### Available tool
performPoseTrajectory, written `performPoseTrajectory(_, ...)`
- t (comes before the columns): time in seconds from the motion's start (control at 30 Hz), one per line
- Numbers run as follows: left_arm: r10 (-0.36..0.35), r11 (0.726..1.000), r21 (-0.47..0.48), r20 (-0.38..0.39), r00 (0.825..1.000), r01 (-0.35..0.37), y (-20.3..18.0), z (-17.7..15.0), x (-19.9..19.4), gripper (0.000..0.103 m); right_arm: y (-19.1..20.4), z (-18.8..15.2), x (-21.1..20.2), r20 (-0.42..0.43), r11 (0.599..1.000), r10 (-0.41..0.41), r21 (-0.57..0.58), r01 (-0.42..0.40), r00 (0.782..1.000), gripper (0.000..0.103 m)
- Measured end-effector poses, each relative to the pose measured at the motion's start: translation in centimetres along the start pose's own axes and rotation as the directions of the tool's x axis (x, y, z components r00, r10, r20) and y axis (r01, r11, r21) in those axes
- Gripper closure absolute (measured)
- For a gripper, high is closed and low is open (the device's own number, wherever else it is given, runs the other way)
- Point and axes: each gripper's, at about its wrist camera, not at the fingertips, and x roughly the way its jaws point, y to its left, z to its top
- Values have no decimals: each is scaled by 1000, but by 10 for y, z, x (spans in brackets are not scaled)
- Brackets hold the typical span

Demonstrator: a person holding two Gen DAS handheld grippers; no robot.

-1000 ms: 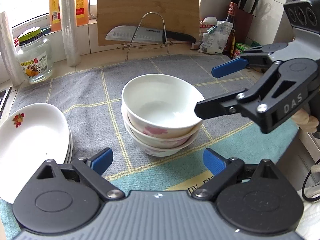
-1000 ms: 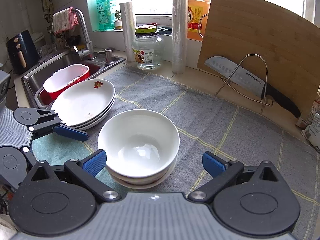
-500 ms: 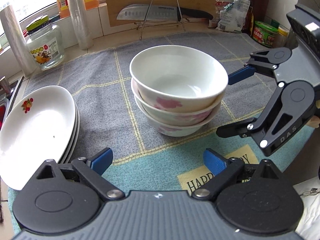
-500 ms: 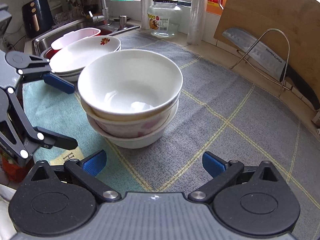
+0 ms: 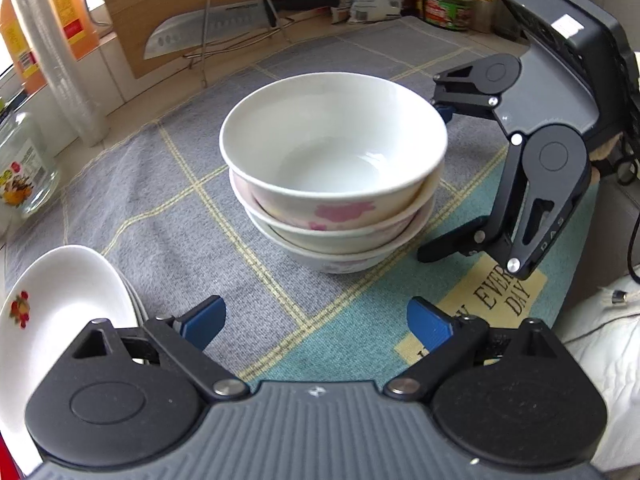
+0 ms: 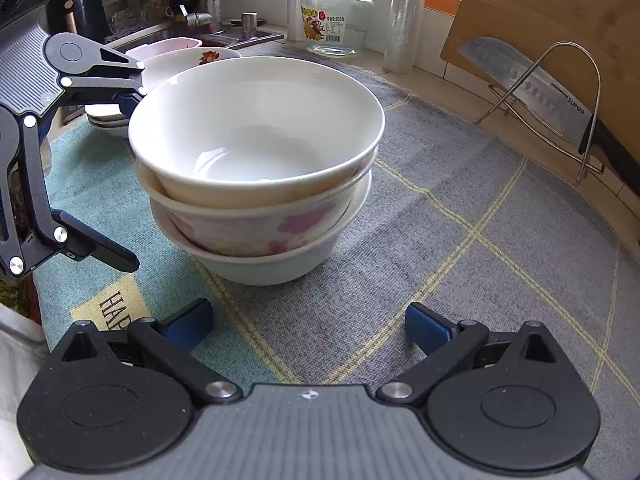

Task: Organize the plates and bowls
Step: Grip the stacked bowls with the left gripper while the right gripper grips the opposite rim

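Note:
A stack of three white bowls (image 5: 334,184) with pink flowers stands on the grey mat (image 5: 168,216); it also shows in the right wrist view (image 6: 256,160). A stack of white plates (image 5: 60,312) with a red fruit print lies at the left; in the right wrist view the plates (image 6: 176,64) sit behind the bowls. My left gripper (image 5: 316,320) is open and empty, just short of the bowls. My right gripper (image 6: 308,322) is open and empty, close in front of the bowls. Each gripper shows in the other's view, flanking the stack: right (image 5: 432,180), left (image 6: 134,180).
A wooden cutting board (image 6: 560,20) and a knife (image 6: 532,84) on a wire rack (image 6: 576,92) stand at the back. A glass jar (image 6: 336,20), rolls of plastic wrap (image 6: 404,16) and an orange bottle (image 5: 24,36) line the windowsill. The sink (image 6: 180,36) is at far left.
Both grippers have dropped lower and moved closer to the bowl stack, so the bowls look larger and are seen more from the side. Both stay open. Bowls and plates have not moved.

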Motion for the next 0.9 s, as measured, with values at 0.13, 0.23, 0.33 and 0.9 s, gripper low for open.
performPoseTrajectory(0.13,-70,993,95,10,997,69,13,-2,2,6,1,-3,-2,23,1000,-14,16,14,1000,0)
performPoseTrajectory(0.23,-102,987,125,5,995,101,21,0,7,7,4,-4,-3,20,998,-38,42,37,999,0)
performPoseTrajectory(0.33,-128,981,150,4,992,126,25,4,11,7,5,0,-2,-3,997,-53,61,53,999,0)
performPoseTrajectory(0.9,-164,938,304,-37,986,168,25,27,37,8,11,26,8,-11,986,69,-148,-70,998,0)
